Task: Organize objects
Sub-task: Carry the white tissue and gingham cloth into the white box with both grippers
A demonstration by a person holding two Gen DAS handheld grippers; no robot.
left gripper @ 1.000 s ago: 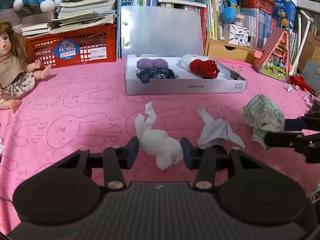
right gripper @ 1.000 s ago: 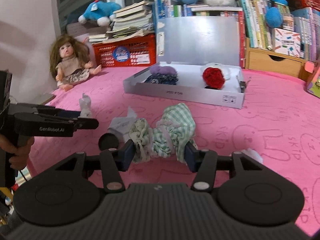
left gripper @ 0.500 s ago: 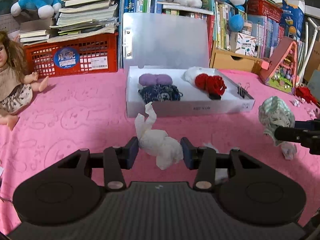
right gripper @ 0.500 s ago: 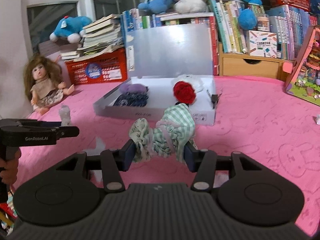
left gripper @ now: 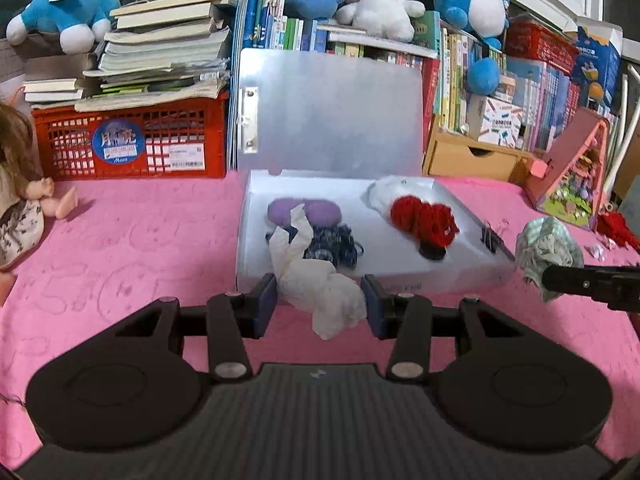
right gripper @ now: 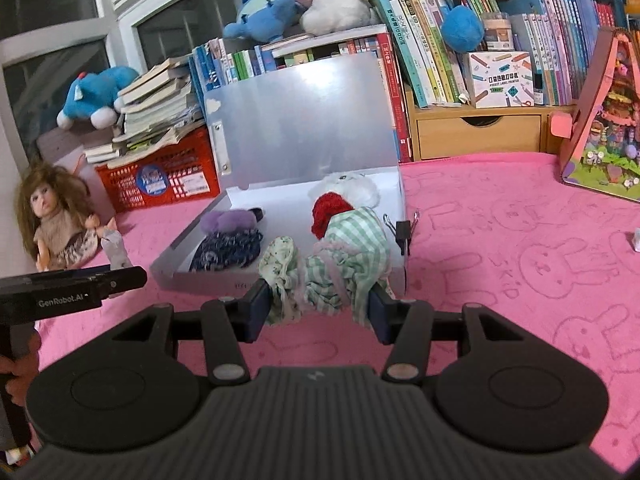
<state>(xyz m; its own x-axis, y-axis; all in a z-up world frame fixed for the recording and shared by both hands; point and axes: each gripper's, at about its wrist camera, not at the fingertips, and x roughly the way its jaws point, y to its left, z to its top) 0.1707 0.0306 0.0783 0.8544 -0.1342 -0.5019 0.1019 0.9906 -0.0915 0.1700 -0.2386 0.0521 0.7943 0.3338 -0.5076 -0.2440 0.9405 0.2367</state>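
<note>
Beside pink cloth (right gripper: 500, 240), left gripper (right gripper: 120, 280) reads "GenRobot.AI".

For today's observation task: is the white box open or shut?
Open: the white box has its lid standing upright behind.

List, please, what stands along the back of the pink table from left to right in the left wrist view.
doll → red crate → white box with its raised lid → wooden drawer unit → pink toy house
</note>
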